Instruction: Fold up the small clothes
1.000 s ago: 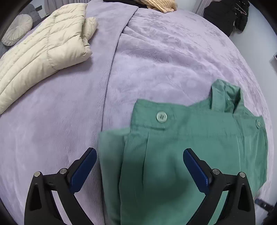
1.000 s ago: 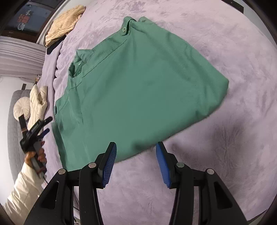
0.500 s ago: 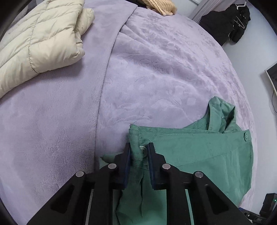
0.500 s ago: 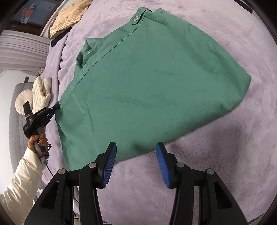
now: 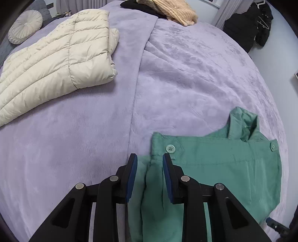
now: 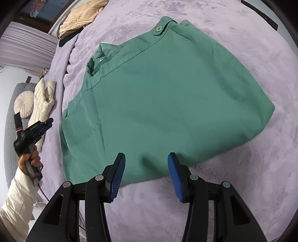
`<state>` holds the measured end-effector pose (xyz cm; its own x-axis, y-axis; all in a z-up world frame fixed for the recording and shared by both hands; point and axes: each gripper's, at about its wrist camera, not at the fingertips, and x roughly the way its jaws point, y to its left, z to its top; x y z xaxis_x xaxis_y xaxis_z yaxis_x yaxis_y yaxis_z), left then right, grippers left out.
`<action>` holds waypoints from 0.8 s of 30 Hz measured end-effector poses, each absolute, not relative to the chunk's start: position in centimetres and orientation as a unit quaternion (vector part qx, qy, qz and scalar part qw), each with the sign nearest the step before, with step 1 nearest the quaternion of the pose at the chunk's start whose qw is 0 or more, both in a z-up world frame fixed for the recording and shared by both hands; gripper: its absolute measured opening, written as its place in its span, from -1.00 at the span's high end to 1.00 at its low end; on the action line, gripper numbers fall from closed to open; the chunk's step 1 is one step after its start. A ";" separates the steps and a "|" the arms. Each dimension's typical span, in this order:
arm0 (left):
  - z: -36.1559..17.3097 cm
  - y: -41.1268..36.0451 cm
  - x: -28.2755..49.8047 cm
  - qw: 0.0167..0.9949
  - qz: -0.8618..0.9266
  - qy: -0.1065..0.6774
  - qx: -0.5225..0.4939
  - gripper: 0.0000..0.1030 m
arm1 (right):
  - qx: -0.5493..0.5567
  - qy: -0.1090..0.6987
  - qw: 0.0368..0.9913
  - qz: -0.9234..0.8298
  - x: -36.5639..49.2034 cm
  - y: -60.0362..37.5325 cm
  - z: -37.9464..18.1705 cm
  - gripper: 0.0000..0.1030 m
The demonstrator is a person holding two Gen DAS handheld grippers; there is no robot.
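A green buttoned garment (image 6: 163, 96) lies spread flat on the purple bedspread (image 6: 242, 186). In the left wrist view its waistband corner (image 5: 167, 147) with a green button lies just ahead of my left gripper (image 5: 150, 162). The left jaws stand slightly apart over a fold of the green cloth, not clamping it. My right gripper (image 6: 146, 163) is open above the garment's near hem. The left gripper also shows in the right wrist view (image 6: 48, 123), off the garment's left edge.
A cream puffer jacket (image 5: 55, 63) lies on the bed to the far left. A tan knit and dark clothes (image 5: 167, 9) sit at the bed's far edge. A round grey cushion (image 5: 24, 26) is at the far left. Black coats (image 5: 249, 26) hang at the right.
My left gripper was shut on the waistband corner half a second ago and has now opened a little and let it drop flat. The right gripper stays open at the hem.
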<state>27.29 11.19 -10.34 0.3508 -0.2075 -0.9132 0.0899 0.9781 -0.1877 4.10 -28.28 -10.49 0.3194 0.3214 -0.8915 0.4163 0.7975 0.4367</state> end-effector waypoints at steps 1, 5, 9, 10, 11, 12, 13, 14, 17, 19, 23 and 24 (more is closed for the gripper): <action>-10.2 10.8 26.2 0.820 -0.100 0.561 -0.045 0.42 | 0.310 0.586 0.748 -0.031 4.5 -27.9 -10.9 0.00; -12.4 8.6 21.5 0.799 -0.112 0.591 -0.009 0.42 | 0.289 0.612 0.735 -0.038 4.9 -27.0 -13.1 0.01; -16.5 8.7 17.3 0.762 -0.094 0.641 -0.006 0.42 | 0.288 0.615 0.733 -0.033 4.2 -27.2 -13.4 0.01; -16.4 8.9 16.3 0.769 -0.092 0.633 -0.002 0.42 | 0.286 0.615 0.734 -0.033 4.0 -27.2 -13.1 0.01; -16.2 9.0 15.7 0.774 -0.091 0.627 0.004 0.42 | 0.283 0.614 0.736 -0.033 3.7 -27.2 -12.9 0.01; -15.9 9.1 15.4 0.774 -0.090 0.627 0.008 0.42 | 0.282 0.614 0.736 -0.034 3.5 -27.1 -12.7 0.01; -15.7 9.2 15.1 0.773 -0.089 0.628 0.008 0.42 | 0.283 0.614 0.736 -0.035 3.3 -27.0 -12.5 0.00; -15.4 9.5 14.9 0.772 -0.087 0.629 0.007 0.42 | 0.285 0.614 0.735 -0.036 3.0 -26.9 -12.3 -0.03; -14.6 10.3 14.5 0.769 -0.079 0.635 0.000 0.42 | 0.290 0.612 0.735 -0.035 2.1 -26.2 -11.7 -0.07; -13.9 10.9 14.1 0.769 -0.075 0.635 -0.011 0.42 | 0.297 0.611 0.734 -0.031 1.3 -25.6 -11.4 -0.07; -12.8 11.5 12.9 0.767 -0.075 0.637 -0.012 0.42 | 0.305 0.610 0.731 -0.025 0.1 -24.2 -10.9 -0.14; -12.5 11.5 12.6 0.767 -0.076 0.637 -0.010 0.42 | 0.306 0.610 0.731 -0.024 -0.1 -23.9 -10.8 -0.15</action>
